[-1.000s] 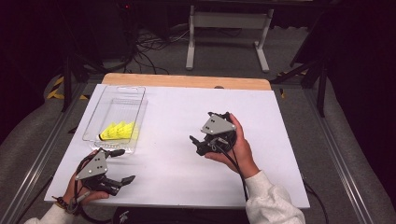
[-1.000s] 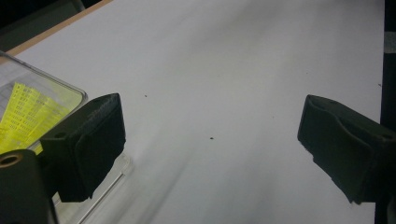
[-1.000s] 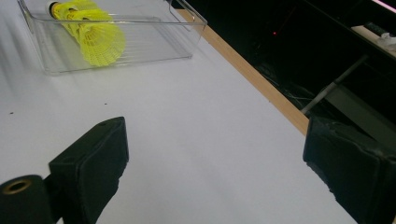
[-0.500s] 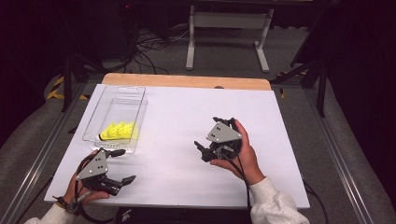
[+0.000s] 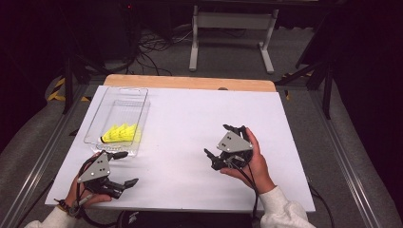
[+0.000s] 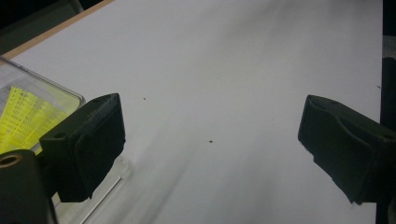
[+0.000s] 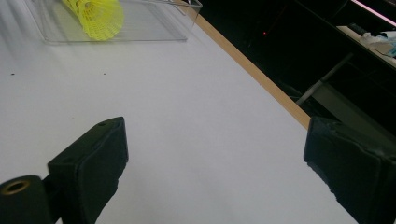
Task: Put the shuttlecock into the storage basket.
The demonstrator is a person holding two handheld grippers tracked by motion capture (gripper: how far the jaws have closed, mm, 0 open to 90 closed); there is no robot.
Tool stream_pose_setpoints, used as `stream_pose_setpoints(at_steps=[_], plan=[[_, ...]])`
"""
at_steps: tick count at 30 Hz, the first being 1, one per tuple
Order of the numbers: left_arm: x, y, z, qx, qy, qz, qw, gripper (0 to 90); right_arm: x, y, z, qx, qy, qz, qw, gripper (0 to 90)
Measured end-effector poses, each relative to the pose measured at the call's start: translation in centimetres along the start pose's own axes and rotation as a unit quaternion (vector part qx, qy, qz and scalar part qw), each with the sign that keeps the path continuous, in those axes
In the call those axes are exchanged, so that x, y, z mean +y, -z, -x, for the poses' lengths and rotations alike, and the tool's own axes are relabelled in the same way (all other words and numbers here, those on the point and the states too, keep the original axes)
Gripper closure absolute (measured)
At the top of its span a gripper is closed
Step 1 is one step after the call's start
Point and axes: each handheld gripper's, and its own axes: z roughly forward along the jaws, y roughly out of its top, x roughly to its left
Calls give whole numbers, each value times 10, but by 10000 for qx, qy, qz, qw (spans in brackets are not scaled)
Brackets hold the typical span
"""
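Yellow shuttlecocks (image 5: pixel 121 133) lying on their sides in a row at the near end of a clear plastic tray (image 5: pixel 112 105), mesh skirts overlapping, far part of the tray bare. Tray set on the left side of the white desk (image 5: pixel 190 118), long side running away from the person. Just beside the tray's near corner, left gripper (image 5: pixel 120 168) held low over the desk, jaws spread wide with nothing between them; from the left gripper view, tray corner (image 6: pixel 70 95) and yellow mesh (image 6: pixel 23 116) close behind one jaw. Well apart on the right, right gripper (image 5: pixel 219 142) in the person's hand (image 5: pixel 254 161), also released and empty, jaws pointing toward the tray; from the right gripper view, one shuttlecock (image 7: pixel 95 14) inside the tray (image 7: pixel 154 23) far ahead across bare desk. Wooden edge (image 5: pixel 190 82) along the desk's far side.
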Motion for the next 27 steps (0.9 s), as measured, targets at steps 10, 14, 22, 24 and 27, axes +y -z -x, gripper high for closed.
stream_pose_setpoints(at_steps=[10, 14, 22, 24, 27], plan=[[0, 0, 0, -1, 2, 5, 10000, 82, -15, 11, 4, -38, -80, 79, 9999, 72], [0, 0, 0, 3, 6, 2, 10000, 82, -27, 17, 5, -102, -103, 63, 9999, 70], [0, 0, -1, 14, -1, 4, 10000, 81, -43, 25, 4, -101, -113, 120, 9998, 72], [0, 0, -1, 5, 14, 8, 10000, 81, -45, 26, 4, -111, -121, 118, 9998, 73], [0, 0, -1, 19, 14, 8, 10000, 81, -51, 29, 4, -121, -164, 125, 9997, 73]])
